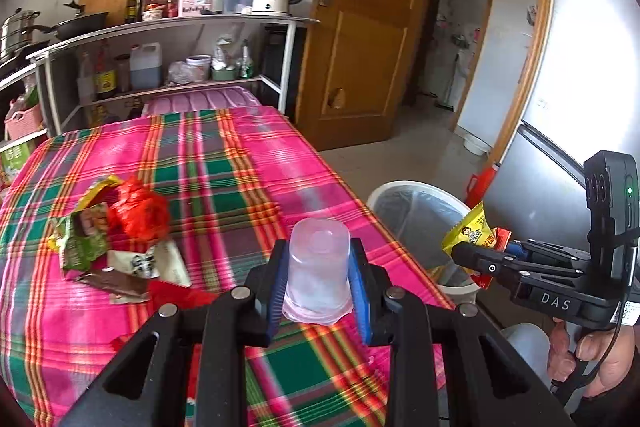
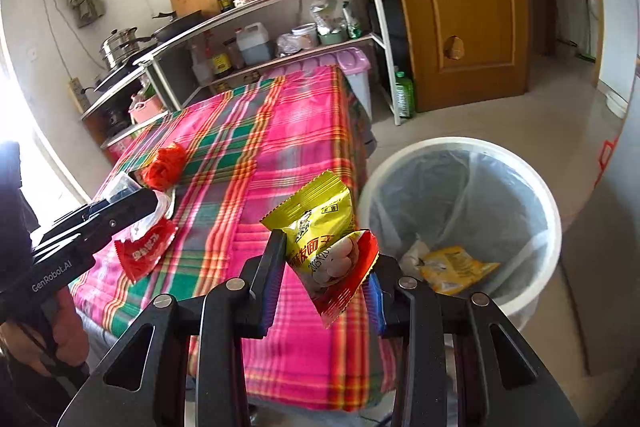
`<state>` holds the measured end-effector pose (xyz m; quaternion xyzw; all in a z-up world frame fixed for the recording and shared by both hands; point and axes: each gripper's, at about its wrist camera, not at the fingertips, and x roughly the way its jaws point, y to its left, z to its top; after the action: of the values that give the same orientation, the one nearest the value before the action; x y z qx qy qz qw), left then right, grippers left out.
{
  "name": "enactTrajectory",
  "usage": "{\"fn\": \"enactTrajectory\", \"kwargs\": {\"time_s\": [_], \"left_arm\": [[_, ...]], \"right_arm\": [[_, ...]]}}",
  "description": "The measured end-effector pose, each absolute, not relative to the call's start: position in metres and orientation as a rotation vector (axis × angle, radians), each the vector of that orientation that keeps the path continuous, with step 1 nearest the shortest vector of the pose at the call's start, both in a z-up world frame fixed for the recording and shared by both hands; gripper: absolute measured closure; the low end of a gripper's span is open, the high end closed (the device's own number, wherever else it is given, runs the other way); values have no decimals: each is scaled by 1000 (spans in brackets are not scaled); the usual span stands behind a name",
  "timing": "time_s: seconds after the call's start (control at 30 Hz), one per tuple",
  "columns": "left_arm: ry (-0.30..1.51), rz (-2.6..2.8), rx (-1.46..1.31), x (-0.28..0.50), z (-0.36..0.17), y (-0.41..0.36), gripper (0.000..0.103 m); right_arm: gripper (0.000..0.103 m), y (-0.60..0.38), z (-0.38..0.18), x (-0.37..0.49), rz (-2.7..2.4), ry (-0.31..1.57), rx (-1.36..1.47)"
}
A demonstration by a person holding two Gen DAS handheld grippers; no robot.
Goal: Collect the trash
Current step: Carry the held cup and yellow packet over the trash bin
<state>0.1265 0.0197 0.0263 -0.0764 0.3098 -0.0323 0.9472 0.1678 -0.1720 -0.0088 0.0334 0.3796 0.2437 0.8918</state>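
Right wrist view shows the white trash bin (image 2: 460,223) standing on the floor beside the table (image 2: 256,131). It has a clear plastic liner, and a yellow wrapper (image 2: 456,267) lies at its bottom. The right gripper (image 2: 324,275) is held near the table edge, close to the bin rim, and its fingers are closed on a yellow and red snack packet (image 2: 324,239). The left gripper (image 1: 318,279) is above the plaid tablecloth (image 1: 224,163); its blue pads (image 1: 360,287) press both sides of an upside-down translucent plastic cup (image 1: 318,273). More wrappers (image 1: 116,247) and a crumpled red plastic bag (image 1: 140,211) lie on the cloth to its left.
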Motion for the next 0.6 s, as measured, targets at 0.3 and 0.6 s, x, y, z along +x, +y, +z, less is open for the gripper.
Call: {"fn": "enactTrajectory", "kwargs": {"time_s": [0.3, 0.6], "left_arm": [[631, -147, -130, 151, 28, -17, 73], [651, -213, -132, 179, 22, -45, 73]], "right_arm": [[66, -211, -16, 176, 439, 794, 114], [66, -238, -32, 190, 389, 821, 149]]}}
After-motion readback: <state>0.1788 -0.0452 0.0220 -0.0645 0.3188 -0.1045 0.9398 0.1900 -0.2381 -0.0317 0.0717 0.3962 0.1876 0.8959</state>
